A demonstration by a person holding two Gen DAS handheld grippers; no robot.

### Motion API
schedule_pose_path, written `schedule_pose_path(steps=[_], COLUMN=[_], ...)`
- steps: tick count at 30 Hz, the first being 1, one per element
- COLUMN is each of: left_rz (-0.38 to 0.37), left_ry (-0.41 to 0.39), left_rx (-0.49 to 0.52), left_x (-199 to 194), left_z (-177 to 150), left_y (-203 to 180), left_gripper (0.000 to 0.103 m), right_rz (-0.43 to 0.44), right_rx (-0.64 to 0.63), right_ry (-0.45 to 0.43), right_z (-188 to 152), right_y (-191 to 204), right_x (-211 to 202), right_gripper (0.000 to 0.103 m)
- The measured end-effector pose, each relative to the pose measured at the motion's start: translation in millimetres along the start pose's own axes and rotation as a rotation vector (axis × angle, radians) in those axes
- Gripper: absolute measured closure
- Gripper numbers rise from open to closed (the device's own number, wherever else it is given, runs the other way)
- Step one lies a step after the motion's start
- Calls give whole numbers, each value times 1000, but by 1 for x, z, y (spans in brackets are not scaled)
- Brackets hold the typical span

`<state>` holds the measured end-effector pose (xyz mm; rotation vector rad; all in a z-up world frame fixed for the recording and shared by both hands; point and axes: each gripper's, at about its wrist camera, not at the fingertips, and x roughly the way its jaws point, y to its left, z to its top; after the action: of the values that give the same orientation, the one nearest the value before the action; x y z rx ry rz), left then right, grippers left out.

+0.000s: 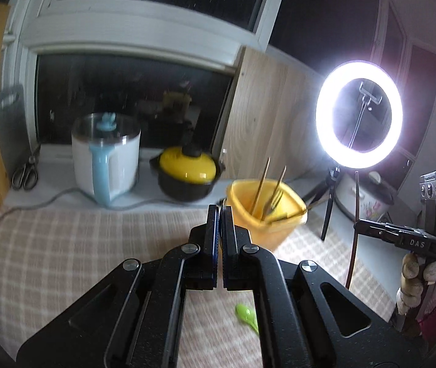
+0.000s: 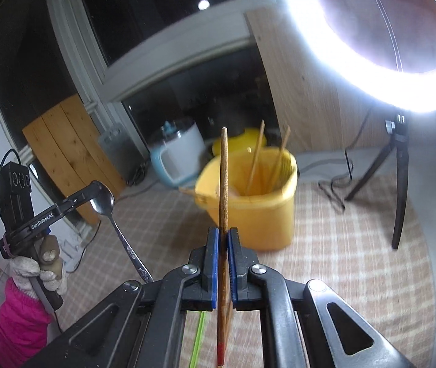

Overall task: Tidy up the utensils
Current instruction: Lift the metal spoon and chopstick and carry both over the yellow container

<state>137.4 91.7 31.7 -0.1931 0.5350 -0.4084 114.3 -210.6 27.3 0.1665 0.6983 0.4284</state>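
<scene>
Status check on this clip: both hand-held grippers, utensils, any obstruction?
Right hand-held gripper shut on wooden chopstick, upright. Left hand-held gripper shut on metal spoon. Yellow bin ahead, already holding chopsticks and fork. Green utensil on cloth; path unobstructed.

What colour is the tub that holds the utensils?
Yellow. The tub shows best in the right wrist view, just behind the held chopstick.

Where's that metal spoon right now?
The metal spoon is at the left of the right wrist view, clamped in the left gripper, bowl up, held above the checked cloth, left of the yellow tub.
</scene>
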Motion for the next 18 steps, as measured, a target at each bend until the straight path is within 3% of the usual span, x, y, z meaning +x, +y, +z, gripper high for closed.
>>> schedule_pose_path(steps=[9, 18], left_rz=[-4, -6], left_ry=[-61, -105], left_rx=[37, 44], left_x=[24, 59], left_z=[48, 86], left_y=[4, 9], left_gripper=[103, 103], right_rz=[-31, -81], right_rx=[-17, -45], right_ry=[-116, -167], right_z=[40, 72], right_y=[19, 27], right_x=[-5, 6], right_gripper=[100, 100])
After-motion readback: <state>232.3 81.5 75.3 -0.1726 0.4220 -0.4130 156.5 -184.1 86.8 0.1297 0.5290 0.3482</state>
